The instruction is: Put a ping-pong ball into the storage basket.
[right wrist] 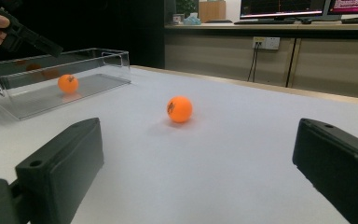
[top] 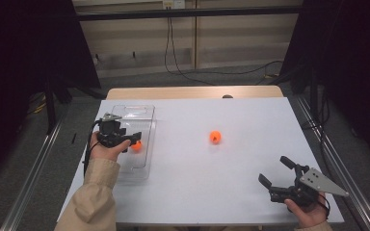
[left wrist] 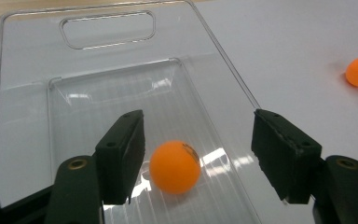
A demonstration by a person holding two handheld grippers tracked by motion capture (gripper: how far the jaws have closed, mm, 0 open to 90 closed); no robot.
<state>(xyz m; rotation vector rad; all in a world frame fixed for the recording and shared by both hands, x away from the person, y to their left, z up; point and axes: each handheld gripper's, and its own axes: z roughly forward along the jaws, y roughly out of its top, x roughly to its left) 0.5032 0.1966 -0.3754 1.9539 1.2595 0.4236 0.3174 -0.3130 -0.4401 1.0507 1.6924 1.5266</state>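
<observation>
Beige sleeve (top: 92,192), black tongs (top: 136,136) with trailing cable, grey three-cornered plate (top: 323,181) with screw holes

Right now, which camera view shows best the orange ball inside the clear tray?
The left gripper view: the ball in the tray is close and large between open fingers. The high view shows it small beside the left gripper. The right gripper view shows it far away through the tray wall.
</observation>
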